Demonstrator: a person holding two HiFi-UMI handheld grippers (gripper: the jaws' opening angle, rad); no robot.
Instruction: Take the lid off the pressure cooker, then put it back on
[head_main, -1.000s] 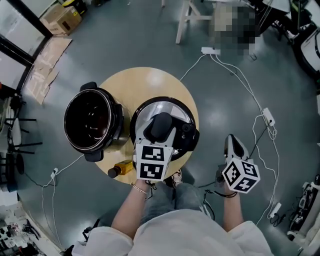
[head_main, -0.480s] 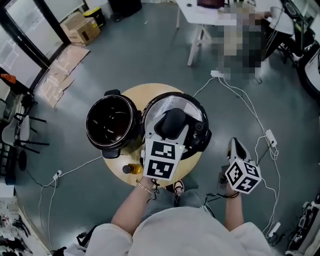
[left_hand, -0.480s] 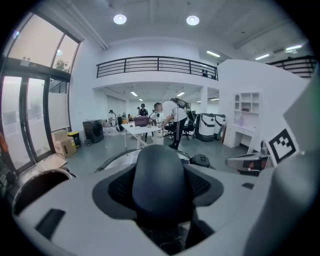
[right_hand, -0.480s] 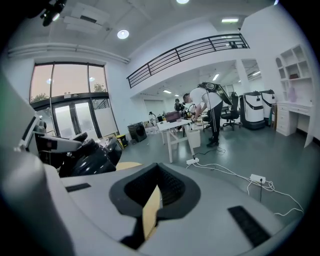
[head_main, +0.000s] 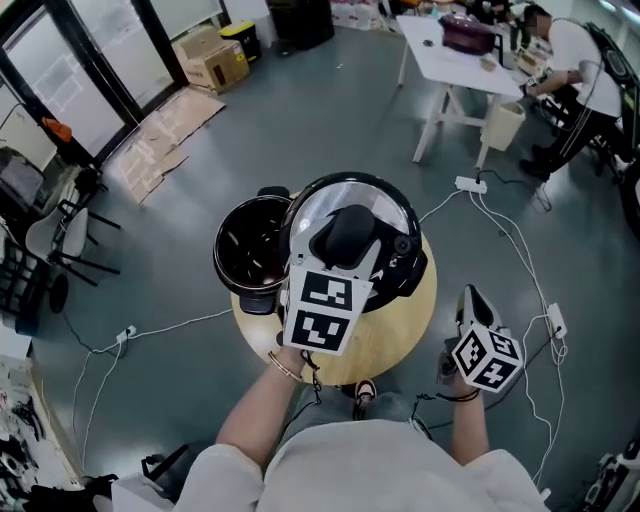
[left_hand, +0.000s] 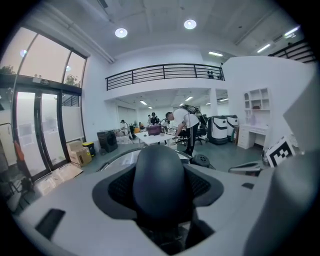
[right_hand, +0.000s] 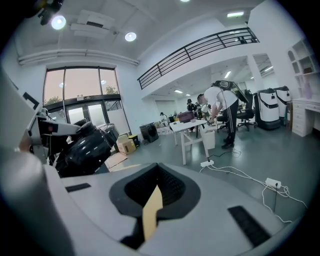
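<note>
Lid (head_main: 322, 203) of the pressure cooker is hanging in the air over the round wooden bench (head_main: 392, 345), clear of its surface. It is not sitting on the cooker pot (head_main: 248, 258). In the head view the lid is overlapping the pot's right edge and hiding much of the bench top. The pot is standing open on the left part of the bench, with its dark inside showing.

The left tool (head_main: 347, 246) is gripping the lid by its black knob (head_main: 346, 230). In the left gripper view that knob is filling the space between the two jaws, and both pads are pressing on it. The lid's shiny dome is spreading out beyond the knob.

The right tool (head_main: 470, 298) is hanging to the right of the bench, well apart from the lid and the pot. It is touching neither. Its jaws are drawn together with only a thin sliver of gap, and it is carrying nothing. In the right gripper view the lid is showing at the far left, raised.

A power strip (head_main: 470, 185) with trailing cables is lying on the grey floor (head_main: 330, 110) beyond the bench. Farther back, a person (head_main: 572, 50) is bending at a white table (head_main: 450, 62). Cardboard boxes (head_main: 208, 62) are sitting near the glass doors.
</note>
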